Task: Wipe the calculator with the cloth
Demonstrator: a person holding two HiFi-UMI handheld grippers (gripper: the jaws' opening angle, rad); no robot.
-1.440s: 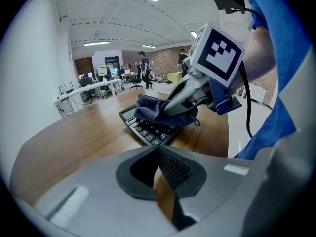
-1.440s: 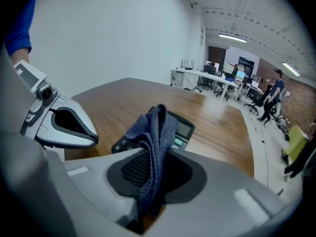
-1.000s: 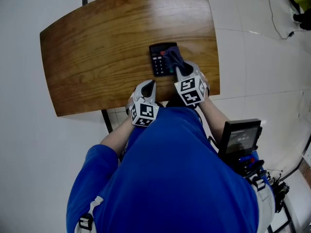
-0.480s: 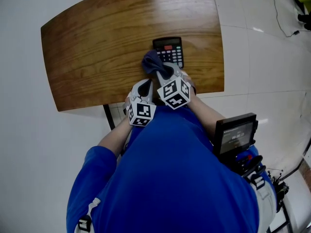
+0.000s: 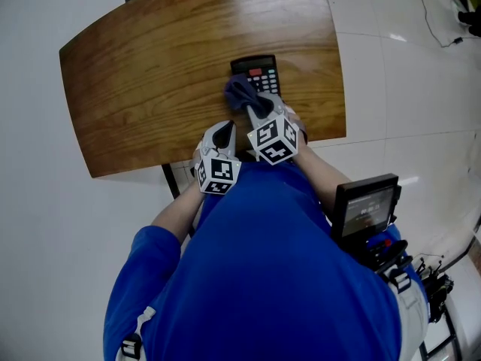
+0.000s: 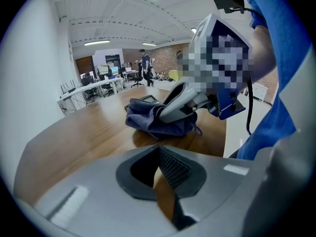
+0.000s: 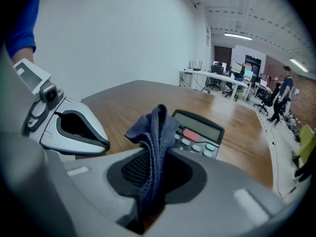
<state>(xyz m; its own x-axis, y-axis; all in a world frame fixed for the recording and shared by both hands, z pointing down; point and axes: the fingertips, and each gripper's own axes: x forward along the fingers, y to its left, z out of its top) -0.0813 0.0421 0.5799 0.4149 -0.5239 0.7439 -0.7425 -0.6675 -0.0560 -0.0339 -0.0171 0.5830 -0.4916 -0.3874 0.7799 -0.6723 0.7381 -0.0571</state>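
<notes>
Calculator [image 5: 259,70] sits on the wooden tabletop [image 5: 150,74], over toward its right side and close to the near edge, display end pointing away from the person. Starting at the left: the left tool [image 5: 225,130] is parked at the near edge of the tabletop, just beside its partner, and its own view shows the jaws drawn in close with only a thin sliver of wood grain between them, gripping nothing. Moving across, there's the cloth [image 5: 242,95], dark blue and bunched up, pressed down at the calculator's near left corner and covering part of the keys. It's pinched firmly in the right tool [image 5: 263,110], and the right gripper view shows the fabric running straight up out of the clenched jaws in a folded ridge, with the calculator's grey screen, a red key and green keys showing just past it. The marker cubes on both tools face up at the head camera. Further right, off the tabletop, a small dark screen unit [image 5: 366,209] hangs at the person's side above the pale floor [image 5: 421,89].
</notes>
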